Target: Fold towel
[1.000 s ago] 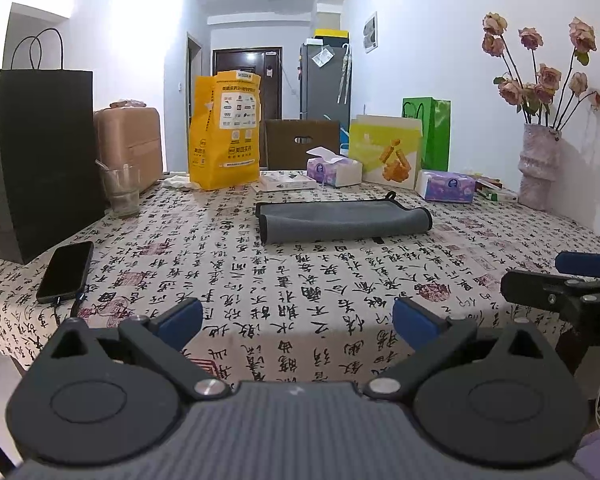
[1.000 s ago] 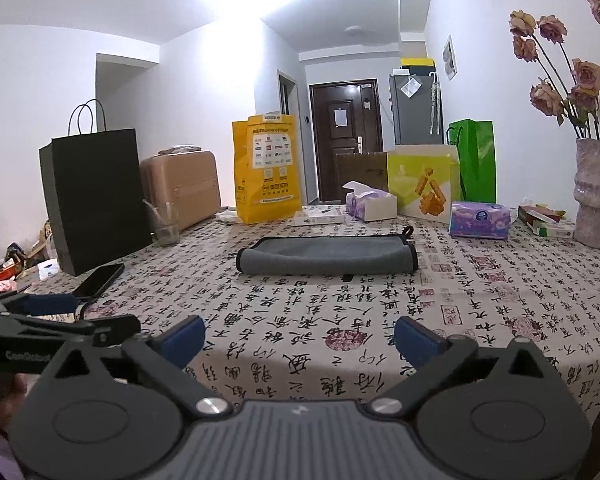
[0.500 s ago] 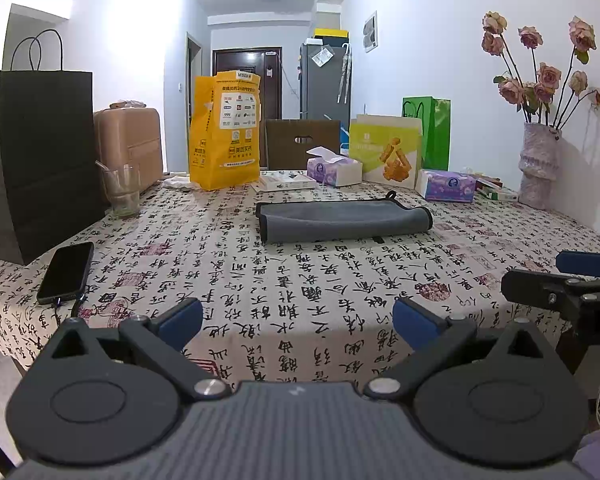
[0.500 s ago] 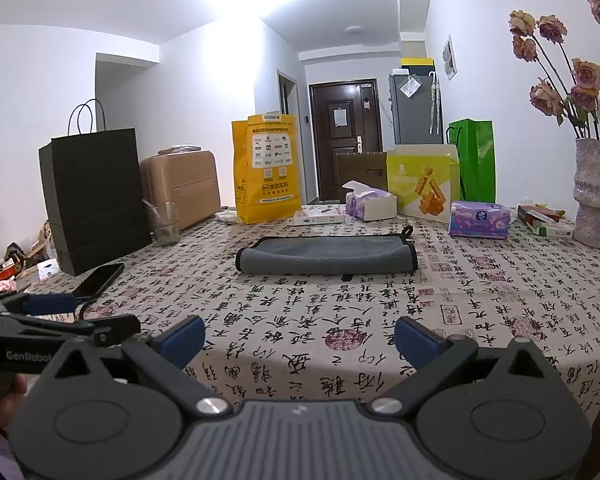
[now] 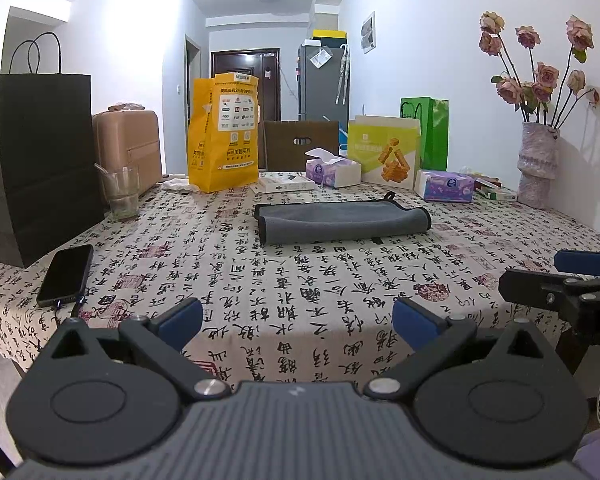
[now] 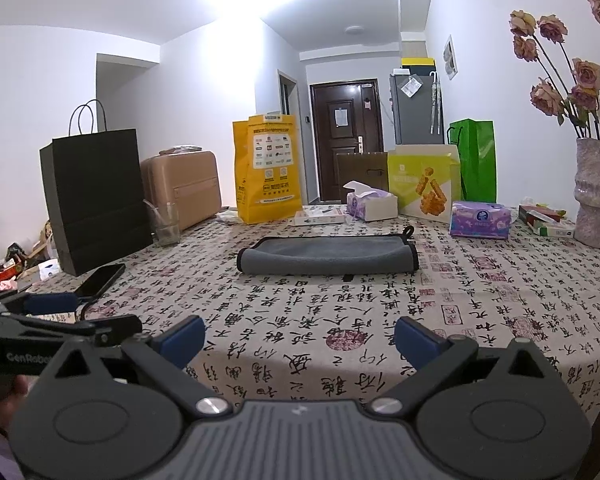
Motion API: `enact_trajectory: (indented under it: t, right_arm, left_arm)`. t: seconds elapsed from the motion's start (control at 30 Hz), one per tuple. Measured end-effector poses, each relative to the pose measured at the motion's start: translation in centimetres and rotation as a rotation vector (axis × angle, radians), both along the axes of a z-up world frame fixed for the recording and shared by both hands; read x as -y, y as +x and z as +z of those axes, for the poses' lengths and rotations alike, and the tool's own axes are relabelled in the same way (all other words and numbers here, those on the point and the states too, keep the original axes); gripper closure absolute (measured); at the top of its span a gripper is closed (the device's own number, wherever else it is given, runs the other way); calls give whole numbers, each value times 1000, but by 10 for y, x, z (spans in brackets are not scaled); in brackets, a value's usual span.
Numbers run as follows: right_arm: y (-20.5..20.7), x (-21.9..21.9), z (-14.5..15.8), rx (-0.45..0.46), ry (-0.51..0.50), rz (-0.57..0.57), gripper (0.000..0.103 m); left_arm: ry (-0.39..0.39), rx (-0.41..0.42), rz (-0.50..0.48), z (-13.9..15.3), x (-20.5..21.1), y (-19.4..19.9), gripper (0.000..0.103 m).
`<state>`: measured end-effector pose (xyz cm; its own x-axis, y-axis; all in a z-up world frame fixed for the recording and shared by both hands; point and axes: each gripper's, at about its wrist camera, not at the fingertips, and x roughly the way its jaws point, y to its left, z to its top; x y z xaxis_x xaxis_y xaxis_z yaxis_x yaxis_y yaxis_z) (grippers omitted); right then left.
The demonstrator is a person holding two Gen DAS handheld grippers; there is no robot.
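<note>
Left gripper (image 5: pixel 297 319) level at the near table edge, fingers spread wide, empty; right gripper (image 6: pixel 299 335) level beside it, fingers likewise wide, empty; folded grey towel (image 5: pixel 342 222) lies mid-table on the tablecloth (image 5: pixel 300 280), well apart from both.

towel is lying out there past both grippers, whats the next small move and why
Probably bring both forward toward the towel. The left hand-held gripper and right hand-held gripper are both open and empty, held back at the near table edge. The grey towel lies flat, already folded over, in the middle of the tablecloth, with bare cloth between it and either gripper.
</note>
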<state>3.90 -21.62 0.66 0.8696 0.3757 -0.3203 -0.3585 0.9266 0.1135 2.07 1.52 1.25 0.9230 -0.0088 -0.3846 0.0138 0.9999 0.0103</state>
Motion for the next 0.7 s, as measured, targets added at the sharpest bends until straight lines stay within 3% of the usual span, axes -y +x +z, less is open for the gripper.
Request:
enact_trajectory:
  t: [0.7]
  right_arm:
    - [-1, 1, 2, 1, 1, -9, 2]
  left_arm:
    - [13, 13, -7, 1, 2, -2, 0]
